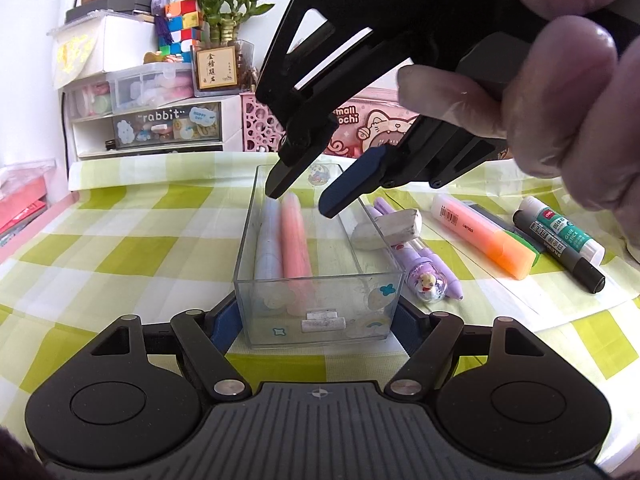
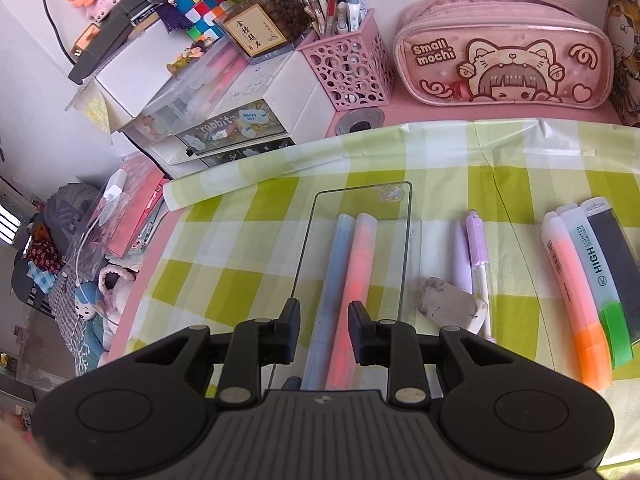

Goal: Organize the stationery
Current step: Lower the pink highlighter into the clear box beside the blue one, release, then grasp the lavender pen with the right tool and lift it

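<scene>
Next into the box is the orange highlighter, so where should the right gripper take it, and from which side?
Probably from above, at mid-barrel on the orange highlighter. It lies flat on the cloth with the green highlighter tight against one side, so that finger has little room; gripping nearer the white cap end may be easier. The right gripper is open and empty.

The left tongs (image 1: 318,322) sit low and steady, fingers clamped against the two sides of a clear box. The right tongs (image 1: 300,200) hang above, tilted steeply downward, jaws parted with nothing between them, held by a gloved hand (image 1: 568,92)
</scene>
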